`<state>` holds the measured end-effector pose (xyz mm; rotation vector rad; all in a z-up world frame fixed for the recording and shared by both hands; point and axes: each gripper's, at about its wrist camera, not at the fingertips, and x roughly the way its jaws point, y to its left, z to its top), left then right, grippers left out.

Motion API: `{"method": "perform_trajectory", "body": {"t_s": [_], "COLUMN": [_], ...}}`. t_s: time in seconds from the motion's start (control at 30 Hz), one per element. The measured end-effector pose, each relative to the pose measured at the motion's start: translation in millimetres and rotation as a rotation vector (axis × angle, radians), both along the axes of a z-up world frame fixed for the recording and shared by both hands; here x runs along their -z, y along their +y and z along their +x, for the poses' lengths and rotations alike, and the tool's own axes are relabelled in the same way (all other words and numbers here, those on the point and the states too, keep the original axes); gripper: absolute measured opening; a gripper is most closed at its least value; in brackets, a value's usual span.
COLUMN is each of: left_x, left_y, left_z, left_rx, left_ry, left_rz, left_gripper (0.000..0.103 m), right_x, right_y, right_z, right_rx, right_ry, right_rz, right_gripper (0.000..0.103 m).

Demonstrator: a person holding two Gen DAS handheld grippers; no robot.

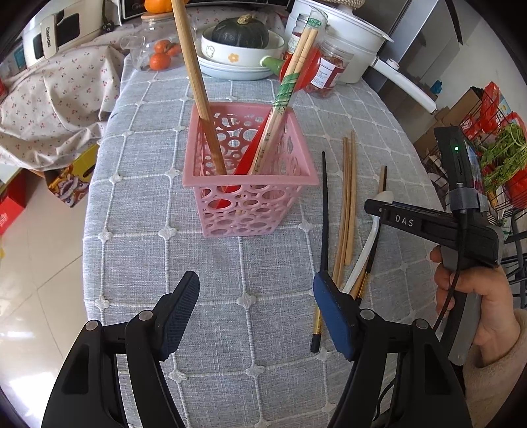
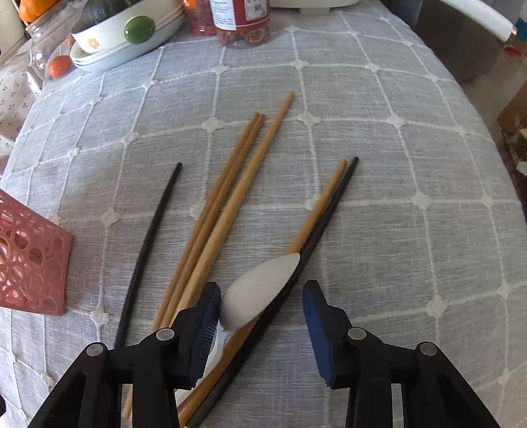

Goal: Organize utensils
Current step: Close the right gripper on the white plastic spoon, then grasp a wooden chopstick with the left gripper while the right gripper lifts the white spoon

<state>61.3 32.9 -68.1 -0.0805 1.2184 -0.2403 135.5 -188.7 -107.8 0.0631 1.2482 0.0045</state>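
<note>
We hold our right gripper point(image 2: 262, 332) low over the loose utensils, its jaws spread wide and gripping nothing; a white spoon point(image 2: 260, 291) lies between the blue pads, its bowl up against the left pad point(image 2: 206, 329). Our left gripper point(image 1: 255, 309) hangs wide open too, empty, over bare grey checked tablecloth point(image 1: 148, 204) just near of the pink basket point(image 1: 248, 184).

Around the spoon, in the right wrist view, we count six loose sticks on the cloth: three pale wooden chopsticks point(image 2: 227, 204) fanned together to the left, one more wooden chopstick point(image 2: 321, 205) lying against a black chopstick point(image 2: 332, 204) under the spoon, and a second black chopstick point(image 2: 150, 250) apart on the left, curved by the lens.

The basket is square, pink plastic, its walls pierced with round holes; it stands upright left of the loose pile. Inside it we count one thick wooden stick point(image 1: 197, 85) leaning left, one pair of chopsticks in a green-printed paper sleeve point(image 1: 286, 95) leaning right, and one red spoon point(image 1: 250, 154) between them.

The right gripper's body, seen from the left wrist, reads "DAS" point(image 1: 404, 221). Far left, a white appliance point(image 1: 49, 36) carries a brand reading roughly "CHANGHONG". The two jars' point(image 2: 242, 21) labels are too small to read.
</note>
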Motion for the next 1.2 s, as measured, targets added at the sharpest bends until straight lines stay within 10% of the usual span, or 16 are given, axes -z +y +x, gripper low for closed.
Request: {"method": "perform_trajectory", "body": {"t_s": [0.23,0.6,1.2], "left_x": [-2,-11,19], "left_y": [-5,-45,-153], "left_z": [-3,-18,76], "left_rx": [0.021,0.143,0.158], "left_ry": [-0.008,-0.055,-0.017], "left_rz": [-0.001,-0.008,-0.036], "left_gripper": [0.074,0.071,0.013], "right_x": [-5,-32,-74], "right_y": [-28,-61,-115], "right_z": [-3,-18,-27], "right_rx": [0.034,0.048,0.053], "right_ry": [0.021,-0.021,-0.105], "right_rz": [0.030,0.142,0.251], "right_gripper": [0.009,0.007,0.007]}}
